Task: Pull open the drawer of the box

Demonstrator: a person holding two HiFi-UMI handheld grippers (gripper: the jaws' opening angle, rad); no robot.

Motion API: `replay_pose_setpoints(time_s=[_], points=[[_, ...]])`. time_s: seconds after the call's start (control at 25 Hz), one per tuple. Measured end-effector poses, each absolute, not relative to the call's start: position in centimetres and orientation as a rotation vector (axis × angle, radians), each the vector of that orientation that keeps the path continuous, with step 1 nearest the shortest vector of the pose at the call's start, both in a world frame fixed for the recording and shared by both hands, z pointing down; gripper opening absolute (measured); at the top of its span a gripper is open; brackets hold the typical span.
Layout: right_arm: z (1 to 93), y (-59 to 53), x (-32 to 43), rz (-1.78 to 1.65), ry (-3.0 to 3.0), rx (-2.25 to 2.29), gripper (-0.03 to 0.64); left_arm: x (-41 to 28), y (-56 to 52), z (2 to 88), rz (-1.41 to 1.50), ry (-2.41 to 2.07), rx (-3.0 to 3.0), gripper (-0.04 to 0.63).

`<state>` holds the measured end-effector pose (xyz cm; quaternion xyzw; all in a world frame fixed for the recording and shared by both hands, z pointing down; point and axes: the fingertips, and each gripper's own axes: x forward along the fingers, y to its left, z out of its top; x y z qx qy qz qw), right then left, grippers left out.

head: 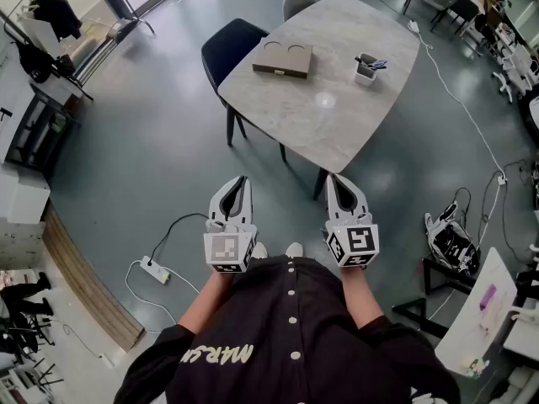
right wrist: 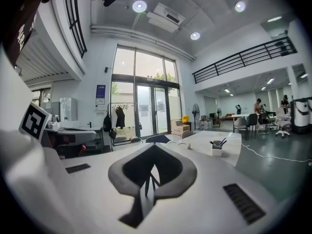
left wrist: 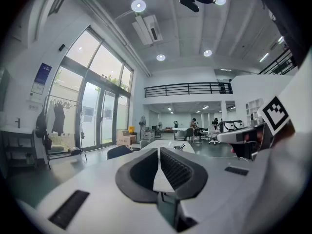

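The brown box (head: 284, 59) lies flat on the pale stone table (head: 337, 116), towards its far left side; its drawer front cannot be made out from here. Both grippers hang close to the person's body, well short of the table and over the floor. My left gripper (head: 242, 182) has its jaws pressed together with nothing between them, and they also meet at the tip of this gripper (left wrist: 158, 151) in its own view. My right gripper (head: 331, 180) is shut and empty too, its own view showing the gripper (right wrist: 153, 146) with the table (right wrist: 214, 141) far ahead.
A white pen cup (head: 366, 68) stands on the table's right part. A black chair (head: 232, 45) and a grey chair (head: 296, 2) sit at the table's far side. A power strip (head: 156, 269) with cable lies on the floor left, a bag (head: 450, 238) right.
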<state>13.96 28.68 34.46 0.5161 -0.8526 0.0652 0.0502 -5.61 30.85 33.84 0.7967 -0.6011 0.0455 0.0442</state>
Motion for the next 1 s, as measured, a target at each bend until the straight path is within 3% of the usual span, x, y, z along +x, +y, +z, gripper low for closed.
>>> replay_pose_setpoints(time_s=[1.0], points=[[35.4,29.6,10.3,0.25,-2.604,1.611,-0.003,-8.4,31.8,34.0,0.152,-1.751,2.522,0.025]])
